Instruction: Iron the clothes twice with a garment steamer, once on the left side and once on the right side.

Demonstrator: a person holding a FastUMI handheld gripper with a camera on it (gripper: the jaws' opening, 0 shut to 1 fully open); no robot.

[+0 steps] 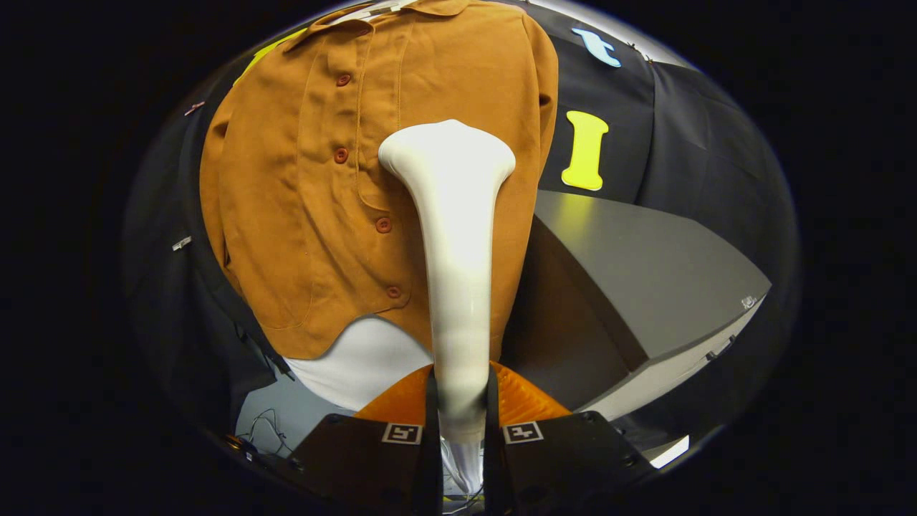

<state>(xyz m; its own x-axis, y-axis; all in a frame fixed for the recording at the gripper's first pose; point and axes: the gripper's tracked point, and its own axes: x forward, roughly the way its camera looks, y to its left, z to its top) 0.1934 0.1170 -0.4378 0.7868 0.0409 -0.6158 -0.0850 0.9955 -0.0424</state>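
A mustard-brown buttoned shirt (301, 193) hangs in front of me over a white form (365, 362) that shows below its hem. My gripper (461, 401) is shut on the handle of a white garment steamer (455, 236), both fingers pressing its narrow stem. The steamer reaches forward and up from the fingers. Its wide flat head rests against the shirt's front, just right of the button placket, at about the height of the second visible button (341, 155). The shirt panel behind the steamer is hidden.
A grey table (645, 265) stands to the right of the shirt, its corner close to the steamer's stem. Black cloth walls surround the booth. Thin cables (269, 426) lie on the pale floor beside the fingers, below the shirt.
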